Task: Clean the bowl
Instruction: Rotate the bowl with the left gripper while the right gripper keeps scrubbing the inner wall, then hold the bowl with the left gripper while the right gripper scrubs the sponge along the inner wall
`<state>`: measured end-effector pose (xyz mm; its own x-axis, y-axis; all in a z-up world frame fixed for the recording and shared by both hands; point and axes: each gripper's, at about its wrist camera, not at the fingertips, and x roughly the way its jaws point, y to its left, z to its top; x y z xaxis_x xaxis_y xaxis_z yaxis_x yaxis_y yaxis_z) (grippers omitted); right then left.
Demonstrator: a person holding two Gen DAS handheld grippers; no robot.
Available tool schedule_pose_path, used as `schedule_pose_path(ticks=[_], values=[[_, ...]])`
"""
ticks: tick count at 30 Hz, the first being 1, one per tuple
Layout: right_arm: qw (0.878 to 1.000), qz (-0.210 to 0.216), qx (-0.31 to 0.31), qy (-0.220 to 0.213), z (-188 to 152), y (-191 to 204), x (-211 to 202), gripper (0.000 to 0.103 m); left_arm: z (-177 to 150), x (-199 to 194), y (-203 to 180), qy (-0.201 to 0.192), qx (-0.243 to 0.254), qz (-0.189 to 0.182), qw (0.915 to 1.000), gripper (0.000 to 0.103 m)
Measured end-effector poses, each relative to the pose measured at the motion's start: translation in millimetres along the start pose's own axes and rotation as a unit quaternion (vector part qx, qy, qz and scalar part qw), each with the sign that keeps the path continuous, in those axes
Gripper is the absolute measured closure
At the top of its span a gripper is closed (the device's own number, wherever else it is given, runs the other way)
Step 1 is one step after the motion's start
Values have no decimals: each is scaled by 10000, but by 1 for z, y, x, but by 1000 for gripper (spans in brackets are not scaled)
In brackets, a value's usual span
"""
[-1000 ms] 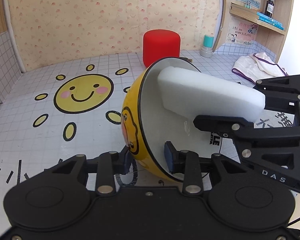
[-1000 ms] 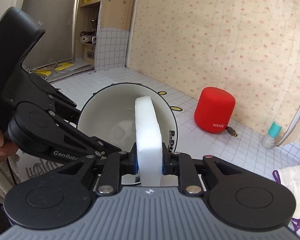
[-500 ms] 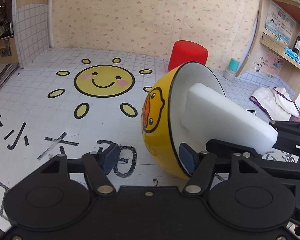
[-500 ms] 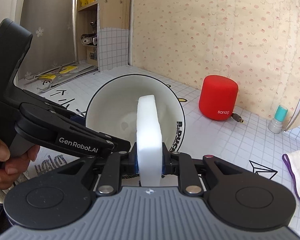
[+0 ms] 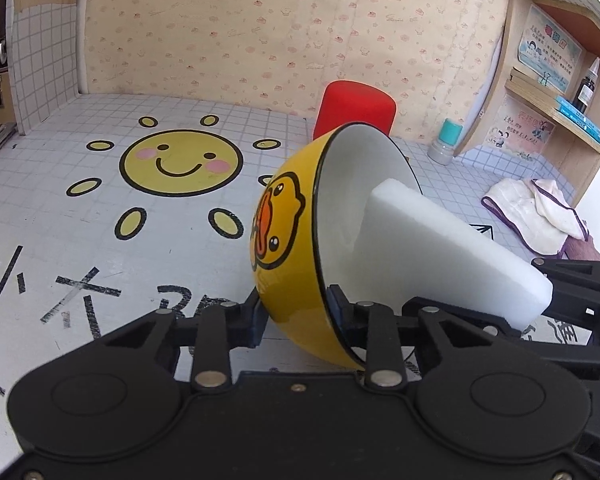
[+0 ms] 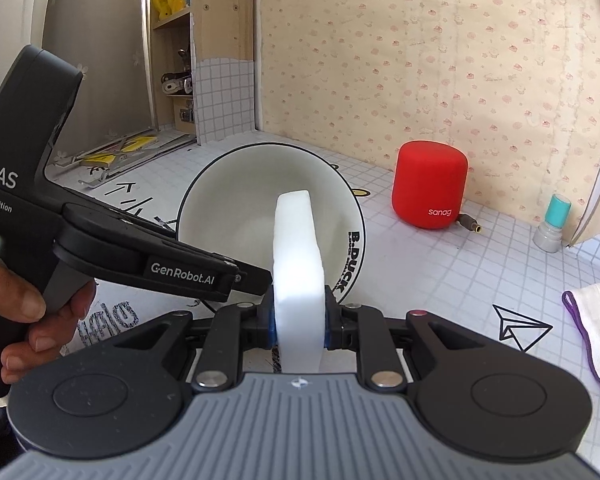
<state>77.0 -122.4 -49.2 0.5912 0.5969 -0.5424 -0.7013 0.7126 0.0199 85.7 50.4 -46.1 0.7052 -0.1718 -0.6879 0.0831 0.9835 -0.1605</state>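
A yellow bowl with a duck print and a white inside is tipped on its side, its mouth facing right. My left gripper is closing on its lower wall, one pad outside and one inside, both touching it. My right gripper comes in from the right, shut on a white sponge block whose far end rests inside the bowl. In the right wrist view the sponge stands on edge between the right gripper's pads and reaches into the bowl. The left gripper, held by a hand, enters from the left.
A red cylindrical speaker stands behind the bowl near the wall, with a small teal-capped bottle to its right. A white cloth lies at the right below a wooden shelf. The tiled mat bears a sun drawing.
The left gripper's jaws opened wide off the bowl half a second ago and have closed on its wall again. The bowl has turned a little. The sponge stays in the bowl.
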Motion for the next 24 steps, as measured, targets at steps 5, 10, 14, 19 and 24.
schedule_pose_path(ticks=[5, 10, 14, 19, 24], values=[[9998, 139, -122, 64, 0, 8, 2, 81, 11, -1, 4, 312, 658, -126, 9973, 72], [9995, 159, -250, 114, 3, 16, 5, 81, 17, -1, 6, 457, 1046, -207, 9933, 71], [9993, 90, -331, 136, 7, 18, 6, 80, 18, 0, 9, 468, 1040, -268, 9931, 70], [9991, -27, -386, 152, 12, 17, 11, 80, 17, -1, 9, 443, 1070, -253, 9930, 69], [9993, 15, -354, 67, 12, 18, 9, 79, 16, 0, 8, 432, 1091, -247, 9928, 68]])
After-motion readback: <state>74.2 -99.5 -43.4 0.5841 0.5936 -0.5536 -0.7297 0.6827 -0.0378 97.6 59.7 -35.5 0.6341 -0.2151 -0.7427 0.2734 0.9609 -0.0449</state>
